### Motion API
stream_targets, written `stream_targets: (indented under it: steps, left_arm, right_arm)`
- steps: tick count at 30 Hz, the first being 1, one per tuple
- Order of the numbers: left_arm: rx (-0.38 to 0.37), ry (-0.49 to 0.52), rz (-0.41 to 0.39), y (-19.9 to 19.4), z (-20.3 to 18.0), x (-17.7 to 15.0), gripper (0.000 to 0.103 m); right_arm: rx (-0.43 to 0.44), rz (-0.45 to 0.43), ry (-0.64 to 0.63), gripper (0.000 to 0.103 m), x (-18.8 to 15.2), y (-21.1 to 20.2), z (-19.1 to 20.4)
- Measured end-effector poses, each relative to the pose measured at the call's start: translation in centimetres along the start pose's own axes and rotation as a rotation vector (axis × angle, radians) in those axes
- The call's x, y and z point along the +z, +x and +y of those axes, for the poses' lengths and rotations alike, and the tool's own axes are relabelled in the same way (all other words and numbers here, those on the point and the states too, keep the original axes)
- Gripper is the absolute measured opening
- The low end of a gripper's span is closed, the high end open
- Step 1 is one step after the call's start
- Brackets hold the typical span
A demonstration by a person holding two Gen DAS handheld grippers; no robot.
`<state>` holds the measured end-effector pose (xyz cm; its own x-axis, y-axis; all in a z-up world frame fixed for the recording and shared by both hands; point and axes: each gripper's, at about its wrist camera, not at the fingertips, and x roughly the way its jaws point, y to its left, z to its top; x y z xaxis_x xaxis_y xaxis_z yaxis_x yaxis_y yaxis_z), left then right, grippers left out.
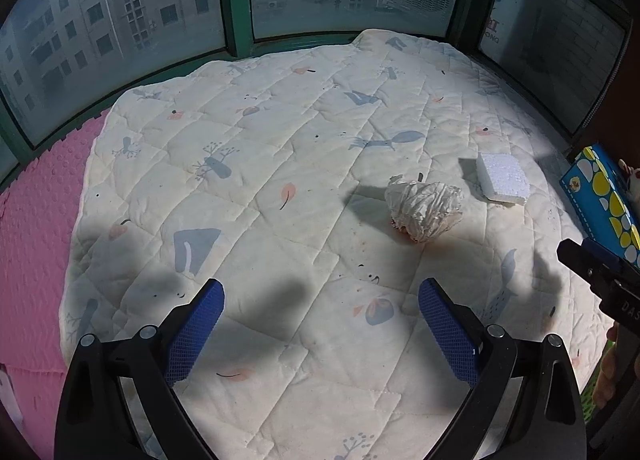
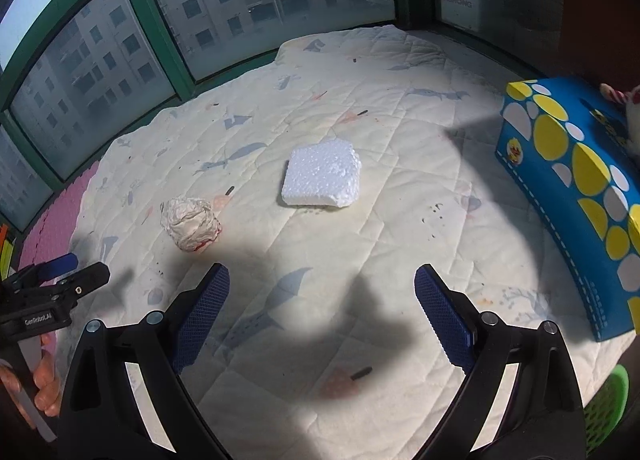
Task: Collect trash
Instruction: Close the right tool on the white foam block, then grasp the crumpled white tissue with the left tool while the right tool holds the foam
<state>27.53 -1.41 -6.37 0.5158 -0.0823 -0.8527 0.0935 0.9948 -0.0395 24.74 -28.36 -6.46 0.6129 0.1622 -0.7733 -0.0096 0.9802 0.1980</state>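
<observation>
Both grippers hover over a quilted cream mat [image 1: 280,188] printed with grey-blue shapes and orange leaves, laid by green-framed windows [image 1: 236,0]. Left gripper [image 1: 320,324]: jaws wide open, nothing between them, 2 blue pads [image 1: 196,332] showing. Right gripper [image 2: 322,312]: jaws also wide open, holding nothing.

2 pieces of trash lie on the mat, near each other but apart. Crumpled paper ball [image 1: 426,212], whitish with a red-orange smear on its underside, sits at 1 o'clock from the left gripper, well ahead of the fingertips; in the right wrist view it is at 10 o'clock [image 2: 190,222]. White foam block [image 2: 322,178], flat and squarish with a rough edge, lies at 12 o'clock from the right gripper; in the left wrist view it is at 2 o'clock [image 1: 502,178], just beyond the ball.

Blue box with yellow and white dots [image 2: 576,188] stands at the mat's right edge, 2 o'clock from the right gripper. Pink foam floor tile [image 1: 36,228] borders the mat at 9 o'clock. Green mesh basket [image 2: 604,408] peeks in at 4 o'clock in the right wrist view.
</observation>
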Motion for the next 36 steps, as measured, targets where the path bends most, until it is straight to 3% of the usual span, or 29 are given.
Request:
stream_targets:
  steps: [22,32,36]
  left_arm:
    - [-0.004,-0.023,0.042,2.7,1.3,0.3,0.094]
    - [-0.016,-0.016,0.057,3.7,0.6,0.4,0.094]
    - [-0.023,-0.003,0.06,4.1,0.0,0.6,0.094]
  right_arm:
    - [-0.045,0.062,-0.013,0.087,5.6,8.9,0.4]
    - [-0.085,0.103,-0.019,0.068,5.7,10.7,0.2]
    - [-0.087,0.097,-0.019,0.066,5.6,10.5,0.0]
